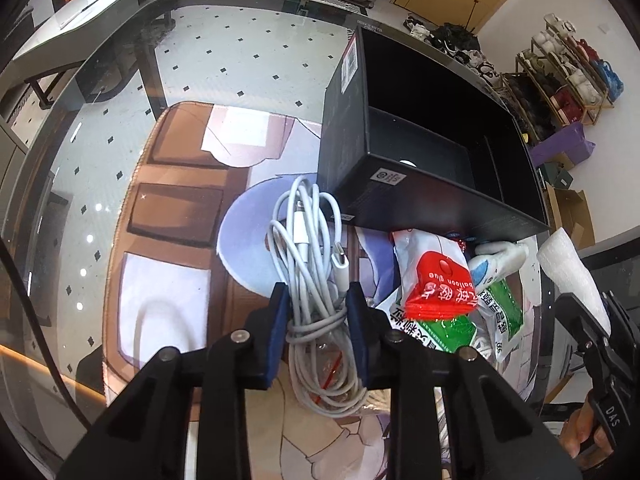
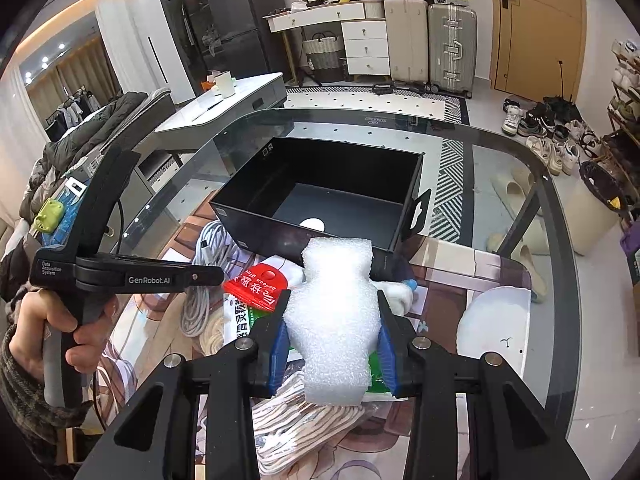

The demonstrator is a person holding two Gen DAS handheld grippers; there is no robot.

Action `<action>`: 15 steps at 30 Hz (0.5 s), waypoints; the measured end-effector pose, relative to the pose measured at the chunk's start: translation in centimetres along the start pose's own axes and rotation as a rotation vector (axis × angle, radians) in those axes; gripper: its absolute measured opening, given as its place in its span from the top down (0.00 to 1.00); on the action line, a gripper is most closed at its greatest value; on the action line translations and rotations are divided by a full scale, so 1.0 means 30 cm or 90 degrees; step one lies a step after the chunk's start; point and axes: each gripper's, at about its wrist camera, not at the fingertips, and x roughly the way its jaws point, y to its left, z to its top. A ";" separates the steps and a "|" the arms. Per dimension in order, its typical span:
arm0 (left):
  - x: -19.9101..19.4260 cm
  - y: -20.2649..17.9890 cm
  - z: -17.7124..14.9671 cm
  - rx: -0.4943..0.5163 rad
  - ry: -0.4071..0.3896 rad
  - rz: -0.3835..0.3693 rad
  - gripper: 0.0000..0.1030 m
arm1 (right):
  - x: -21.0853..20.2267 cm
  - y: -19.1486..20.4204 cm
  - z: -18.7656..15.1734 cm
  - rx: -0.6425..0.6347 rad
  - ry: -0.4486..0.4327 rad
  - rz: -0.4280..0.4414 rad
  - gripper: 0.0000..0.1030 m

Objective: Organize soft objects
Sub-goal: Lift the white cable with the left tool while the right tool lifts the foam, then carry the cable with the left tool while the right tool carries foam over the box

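Observation:
My left gripper (image 1: 318, 300) is shut on a coiled white cable bundle (image 1: 312, 248), just in front of the open black box (image 1: 400, 184). My right gripper (image 2: 334, 312) is shut on a white foam sheet (image 2: 336, 320) and holds it above the pile, near the box's front wall (image 2: 280, 236). The foam also shows at the right of the left wrist view (image 1: 568, 272). A red balloon-glue packet (image 1: 440, 288), green-and-white packets (image 1: 500, 312) and a white tube (image 1: 500, 256) lie in front of the box. A white rope bundle (image 2: 296, 412) lies under my right gripper.
The things sit on a printed mat (image 1: 172, 216) on a glass table (image 2: 500, 184). The box has a small white disc (image 2: 312, 224) inside. The left gripper's body (image 2: 120, 276) and hand stand at the left of the right wrist view. A white plate (image 2: 492, 328) lies right.

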 end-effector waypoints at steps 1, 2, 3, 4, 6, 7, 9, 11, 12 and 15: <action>-0.008 0.001 -0.004 0.005 -0.003 0.001 0.74 | 0.002 -0.002 0.001 0.001 0.002 -0.002 0.63; -0.016 0.003 -0.007 0.009 -0.005 -0.002 0.75 | 0.004 -0.003 0.002 0.002 0.003 -0.004 0.64; -0.027 0.006 -0.010 0.011 -0.008 -0.005 0.75 | 0.004 -0.004 0.003 0.002 0.004 -0.006 0.64; -0.040 0.010 -0.009 0.014 -0.013 -0.003 0.75 | 0.004 -0.003 0.005 0.002 0.004 -0.007 0.64; -0.067 0.013 -0.012 0.025 -0.027 0.009 0.76 | 0.004 -0.001 0.010 0.002 0.003 -0.009 0.63; -0.079 0.015 -0.014 0.030 -0.033 0.013 0.76 | 0.003 0.001 0.012 0.002 0.004 -0.009 0.63; -0.101 0.013 -0.020 0.038 -0.043 0.016 0.76 | 0.000 0.010 0.012 -0.003 0.004 -0.012 0.63; -0.113 0.006 -0.025 0.047 -0.048 0.016 0.76 | 0.002 0.015 0.016 -0.006 0.004 -0.013 0.63; -0.115 0.005 -0.026 0.051 -0.049 0.017 0.76 | 0.003 0.016 0.017 -0.007 0.005 -0.015 0.64; -0.126 -0.003 -0.036 0.065 -0.055 0.023 0.77 | -0.001 0.018 0.018 -0.008 0.003 -0.016 0.64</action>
